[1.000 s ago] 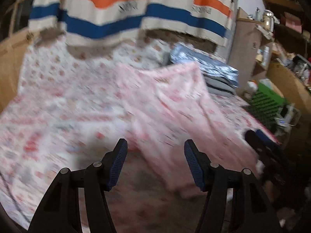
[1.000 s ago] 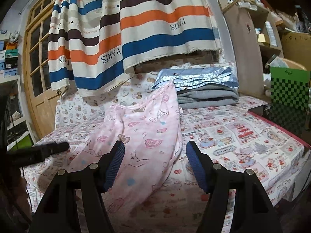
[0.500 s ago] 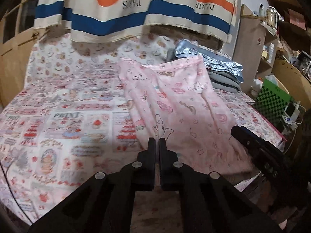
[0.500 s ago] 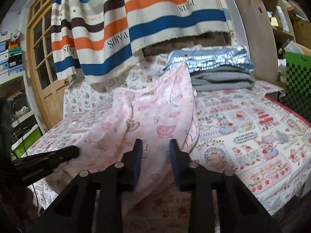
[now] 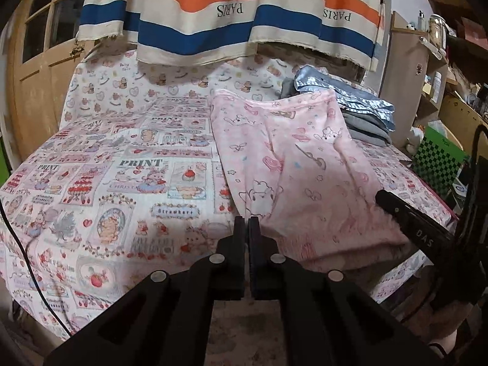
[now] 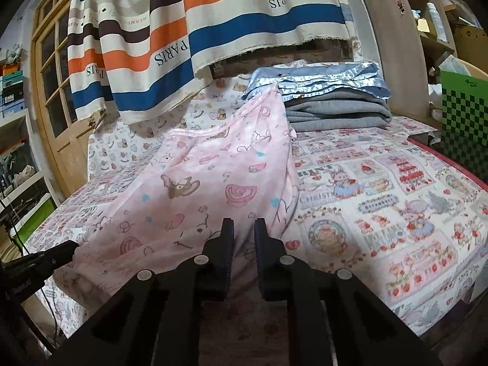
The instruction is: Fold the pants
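Pants (image 5: 292,164) lengthwise, waistband far; left gripper (image 5: 246,228), right gripper (image 6: 244,231) jaws clamp near hem.

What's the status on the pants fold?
Left gripper shut at pants hem. Right gripper nearly shut, cloth between. Pants flat on bed; blanket stack behind, clear.

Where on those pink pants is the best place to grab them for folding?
Probably the two corners of the near hem of the pink pants, one gripper at each, coming in low from the bed's front edge. They lie flat and lengthwise, waistband far back by the folded blankets.
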{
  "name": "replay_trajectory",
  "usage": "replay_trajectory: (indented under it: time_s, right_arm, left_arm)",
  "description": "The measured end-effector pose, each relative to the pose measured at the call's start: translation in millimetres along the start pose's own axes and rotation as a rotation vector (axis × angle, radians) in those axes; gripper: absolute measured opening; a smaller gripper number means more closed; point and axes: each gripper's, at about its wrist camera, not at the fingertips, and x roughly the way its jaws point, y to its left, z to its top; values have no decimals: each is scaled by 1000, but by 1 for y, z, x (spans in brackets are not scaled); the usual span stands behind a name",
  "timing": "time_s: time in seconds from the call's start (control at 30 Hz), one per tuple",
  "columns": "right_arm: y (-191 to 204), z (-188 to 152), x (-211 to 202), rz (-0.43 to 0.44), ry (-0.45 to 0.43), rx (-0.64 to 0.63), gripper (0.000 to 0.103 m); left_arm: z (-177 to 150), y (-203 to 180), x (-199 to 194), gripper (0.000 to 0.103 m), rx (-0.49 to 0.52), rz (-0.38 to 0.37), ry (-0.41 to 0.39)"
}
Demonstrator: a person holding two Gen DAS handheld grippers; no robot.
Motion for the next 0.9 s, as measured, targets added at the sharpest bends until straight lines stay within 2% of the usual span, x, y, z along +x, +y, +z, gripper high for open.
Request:
replay_trajectory:
  time_s: [0.03, 0.07, 0.17, 0.2, 0.27, 0.33, 0.37, 0.5, 0.57, 0.67, 0.73, 0.8, 0.9]
  right_arm:
    - [-2, 1, 0, 0, -1, 11, 25]
    - [-4, 2, -1, 1, -4, 22, 33]
    - [-9, 6, -4, -12, -23, 36, 45]
    - [-11, 9, -5, -21, -33, 29, 49]
    - [-14, 15, -8, -30, -49, 11, 51]
    - [-19, 28, -12, -29, -62, -9, 55]
    - [-22, 34, -14, -18, -65, -11, 61]
    - [-39, 66, -20, 55, -62, 8, 64]
    - [-47, 79, -19, 93, -48, 25, 69]
    - [-60, 102, -12, 155, -14, 47, 69]
    - [-67, 117, -3, 168, 10, 55, 69]
    - [-72, 132, 11, 185, 41, 56, 69]
    - [-76, 155, 46, 219, 129, 53, 69]
  left_arm:
    - [2, 0, 1, 8, -1, -3, 5]
    - [4, 0, 1, 23, 3, 1, 10]
    - [9, -2, -2, 46, 35, 43, -29]
    - [13, -1, -3, 50, 47, 56, -39]
    - [21, 3, -5, 70, 50, 56, -60]
    - [32, 9, -8, 74, 47, 59, -84]
    - [37, 12, -9, 80, 49, 60, -88]
    - [63, 23, -7, 86, 47, 53, -104]
    - [78, 30, -5, 95, 49, 46, -110]
    - [104, 37, 2, 99, 64, 46, -126]
    - [125, 41, 10, 102, 87, 39, -133]
    - [147, 45, 25, 102, 87, 19, -100]
    - [174, 53, 45, 102, 16, -50, -17]
